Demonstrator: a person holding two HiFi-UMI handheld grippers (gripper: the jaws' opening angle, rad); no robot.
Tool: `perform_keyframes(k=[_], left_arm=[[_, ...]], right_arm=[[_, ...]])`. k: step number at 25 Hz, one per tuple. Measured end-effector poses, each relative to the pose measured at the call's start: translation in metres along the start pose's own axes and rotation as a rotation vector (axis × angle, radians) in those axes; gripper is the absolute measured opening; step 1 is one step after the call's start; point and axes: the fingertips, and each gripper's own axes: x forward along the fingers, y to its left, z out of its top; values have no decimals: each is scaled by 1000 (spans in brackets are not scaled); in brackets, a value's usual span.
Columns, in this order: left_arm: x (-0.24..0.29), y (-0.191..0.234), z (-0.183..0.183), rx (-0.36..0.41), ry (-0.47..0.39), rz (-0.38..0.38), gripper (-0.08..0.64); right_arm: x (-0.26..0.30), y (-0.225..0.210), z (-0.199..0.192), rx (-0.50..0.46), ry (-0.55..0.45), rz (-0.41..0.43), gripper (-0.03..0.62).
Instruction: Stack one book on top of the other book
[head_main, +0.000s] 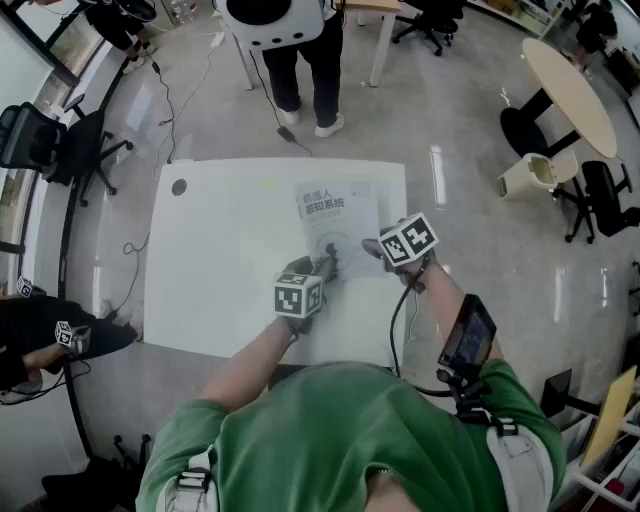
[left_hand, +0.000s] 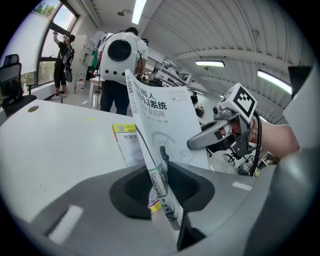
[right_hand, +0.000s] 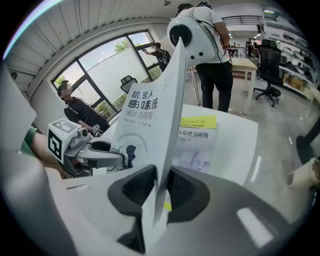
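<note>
The left forearm (head_main: 255, 360) and right forearm (head_main: 448, 295), both bare, rise from the bottom of the head view and converge near the middle of the frame. The left tongs (head_main: 322, 266) sit just below centre. The right tongs (head_main: 372, 248) are slightly higher and to the right. Both tilt downward. Each pair of jaws is clamped on an edge of the same book (head_main: 335, 215), pads pressing its faces.

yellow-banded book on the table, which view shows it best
Right gripper view: the yellow-banded book lies flat on the table, cover and yellow band showing beside the lifted white book. The left gripper view catches only a strip; in the head view the white book covers it.
</note>
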Motion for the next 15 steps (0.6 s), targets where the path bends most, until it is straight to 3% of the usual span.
perform_keyframes(k=[15], left_arm=[[23, 8, -11, -24, 85, -10, 110]], right_arm=[[19, -19, -3, 19, 102, 24, 75]])
